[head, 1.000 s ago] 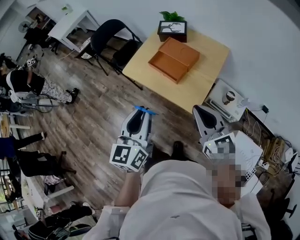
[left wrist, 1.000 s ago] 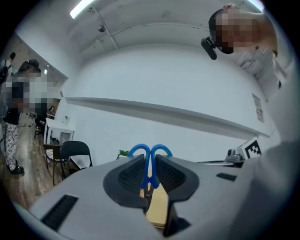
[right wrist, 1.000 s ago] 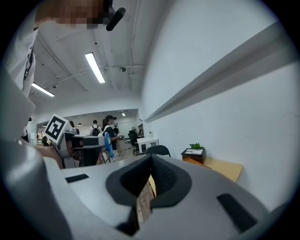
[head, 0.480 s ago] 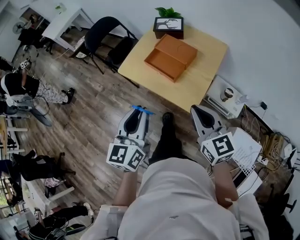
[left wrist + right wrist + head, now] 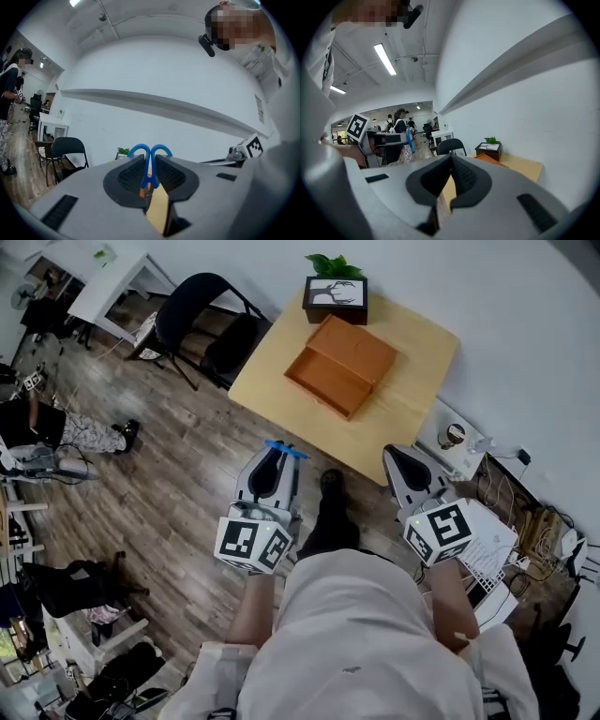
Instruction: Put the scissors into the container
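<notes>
The scissors (image 5: 149, 157) have glossy blue plastic handles, pinched between the left gripper's (image 5: 149, 177) matt, dark, ribbed jaws. At upper middle, the tabletop (image 5: 412, 362) is smooth pale wood and the container (image 5: 342, 365) matt orange-brown. The floor (image 5: 178, 474) is grainy dark planks.

The left gripper (image 5: 278, 457) and the blue scissors (image 5: 285, 449) it carries have drawn nearer to the near edge of the wooden surface (image 5: 412, 362). The right gripper (image 5: 399, 456) now sits just off that same edge. A dark shoe (image 5: 330, 486) has stepped forward, from well short of the surface to close beside it, between the two grippers.
</notes>
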{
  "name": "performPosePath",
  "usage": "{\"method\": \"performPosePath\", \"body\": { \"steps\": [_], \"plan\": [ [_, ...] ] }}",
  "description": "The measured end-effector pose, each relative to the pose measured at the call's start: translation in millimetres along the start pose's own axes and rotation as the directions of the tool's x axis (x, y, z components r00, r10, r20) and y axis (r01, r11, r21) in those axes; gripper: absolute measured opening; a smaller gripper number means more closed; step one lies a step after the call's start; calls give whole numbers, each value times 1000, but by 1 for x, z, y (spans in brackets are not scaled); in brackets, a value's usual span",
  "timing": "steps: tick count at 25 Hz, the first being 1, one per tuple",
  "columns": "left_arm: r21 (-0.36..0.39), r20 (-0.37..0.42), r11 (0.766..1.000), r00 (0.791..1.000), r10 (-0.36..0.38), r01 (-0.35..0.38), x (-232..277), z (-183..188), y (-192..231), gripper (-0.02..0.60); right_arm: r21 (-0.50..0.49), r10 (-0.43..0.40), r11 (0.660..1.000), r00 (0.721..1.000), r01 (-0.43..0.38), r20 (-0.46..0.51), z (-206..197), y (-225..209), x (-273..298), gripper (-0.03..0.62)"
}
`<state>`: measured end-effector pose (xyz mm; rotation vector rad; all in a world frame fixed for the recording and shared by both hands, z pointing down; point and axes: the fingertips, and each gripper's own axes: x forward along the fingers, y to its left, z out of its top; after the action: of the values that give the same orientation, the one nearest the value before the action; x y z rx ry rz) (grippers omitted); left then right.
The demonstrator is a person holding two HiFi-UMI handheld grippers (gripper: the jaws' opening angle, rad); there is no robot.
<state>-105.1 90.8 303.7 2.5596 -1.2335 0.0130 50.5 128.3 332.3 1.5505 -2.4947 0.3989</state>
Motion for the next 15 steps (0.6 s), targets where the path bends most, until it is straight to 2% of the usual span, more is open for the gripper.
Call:
{"method": "performPosePath", "body": {
  "steps": [6, 15],
  "plan": [
    [-4, -13, 999, 999, -31, 31, 49, 6, 30, 72, -14, -19, 1000, 1000, 19, -10, 20, -20, 41, -2],
    [-49, -44, 994, 994, -99, 97, 114, 10, 62, 72, -11, -66, 998, 997, 66, -29, 36, -44, 89, -2]
  ]
}}
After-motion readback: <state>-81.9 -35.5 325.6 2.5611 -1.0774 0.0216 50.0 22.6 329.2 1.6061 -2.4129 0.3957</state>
